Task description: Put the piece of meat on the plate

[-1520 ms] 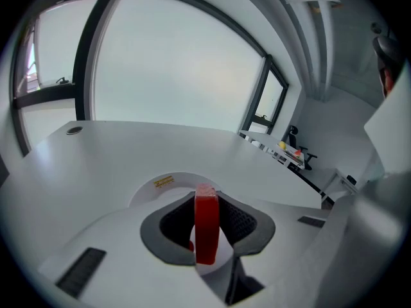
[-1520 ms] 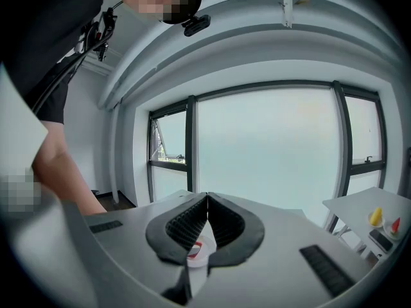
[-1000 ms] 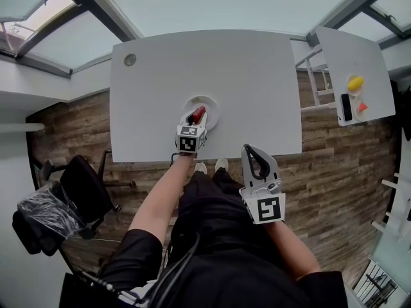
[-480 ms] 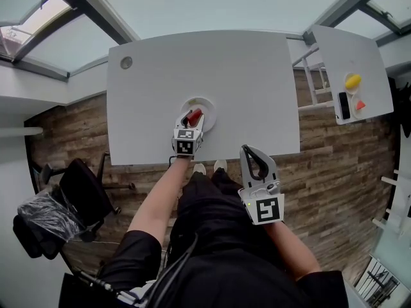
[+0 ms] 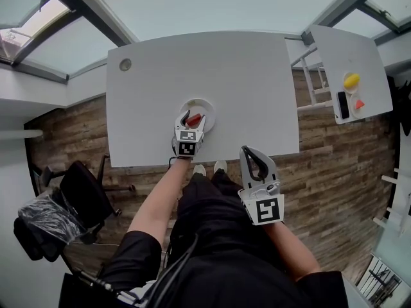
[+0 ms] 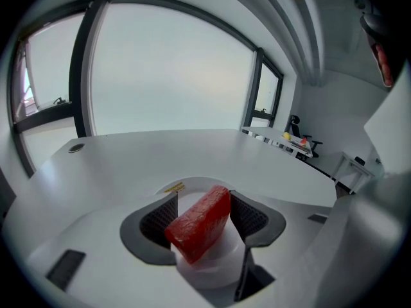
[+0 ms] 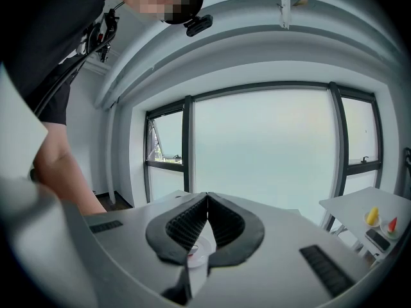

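- left gripper [image 5: 194, 121]: jaws have just been opening, now spread; the red block-shaped piece of meat [image 6: 200, 222] lies tilted between them on the round white plate [image 5: 210, 110].
- right gripper [image 7: 207, 197]: jaws pressed together, empty.
- meat looks light, firm and textured; likely best pinched across its 2 broad sides.

Left gripper [image 6: 203, 199] jaws having just been opening, now standing apart. Red piece of meat [image 6: 199, 226] lying tilted between them, resting on white plate [image 6: 198, 180]. Plate sitting on white table [image 6: 128, 159].
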Demonstrator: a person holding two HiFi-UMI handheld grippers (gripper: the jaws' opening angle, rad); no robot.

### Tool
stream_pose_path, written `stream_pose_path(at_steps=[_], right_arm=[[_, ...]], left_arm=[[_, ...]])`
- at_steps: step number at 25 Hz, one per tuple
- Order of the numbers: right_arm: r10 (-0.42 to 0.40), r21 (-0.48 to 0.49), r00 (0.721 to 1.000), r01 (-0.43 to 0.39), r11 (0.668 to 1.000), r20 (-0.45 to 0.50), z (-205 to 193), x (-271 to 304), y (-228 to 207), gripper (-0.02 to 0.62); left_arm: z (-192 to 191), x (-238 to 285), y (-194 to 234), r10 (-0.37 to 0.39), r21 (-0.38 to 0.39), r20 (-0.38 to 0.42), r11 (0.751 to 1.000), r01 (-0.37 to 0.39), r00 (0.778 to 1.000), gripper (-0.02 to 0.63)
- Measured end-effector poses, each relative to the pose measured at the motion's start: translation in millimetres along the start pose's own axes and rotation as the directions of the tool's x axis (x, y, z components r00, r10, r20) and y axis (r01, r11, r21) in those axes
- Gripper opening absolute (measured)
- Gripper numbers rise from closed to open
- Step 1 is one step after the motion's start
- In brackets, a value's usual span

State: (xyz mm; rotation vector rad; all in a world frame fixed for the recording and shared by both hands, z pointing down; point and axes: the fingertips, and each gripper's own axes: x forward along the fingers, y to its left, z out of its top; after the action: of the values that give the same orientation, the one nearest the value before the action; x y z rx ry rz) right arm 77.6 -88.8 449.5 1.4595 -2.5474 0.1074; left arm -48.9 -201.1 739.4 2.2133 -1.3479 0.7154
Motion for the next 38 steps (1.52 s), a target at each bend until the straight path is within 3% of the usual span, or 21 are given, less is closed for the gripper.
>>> stream_pose_path(at_steps=[13,22,38], right_arm=[[-0.03,0.008,1.0,0.03,1.0,-0.008,-6,-8,-11,0.006],[-0.021,0.009,1.0,0.021,1.0,-0.002,-4,-3,-14,0.006],[0.009,0.014,1.0,-0.008,1.0,-0.013,-4,10,-6,0.006]], left_arm=[[7,10,5,0.01,0.02,-0.002,1.0,-0.01,1.0,0.288],[6,7,19,0.036,-0.041,-0.013,0.998,-0.036,0.999,0.291],[0,0,41,0.067,-0.062,-0.024,0.996,-0.069,0.997,0.29]])
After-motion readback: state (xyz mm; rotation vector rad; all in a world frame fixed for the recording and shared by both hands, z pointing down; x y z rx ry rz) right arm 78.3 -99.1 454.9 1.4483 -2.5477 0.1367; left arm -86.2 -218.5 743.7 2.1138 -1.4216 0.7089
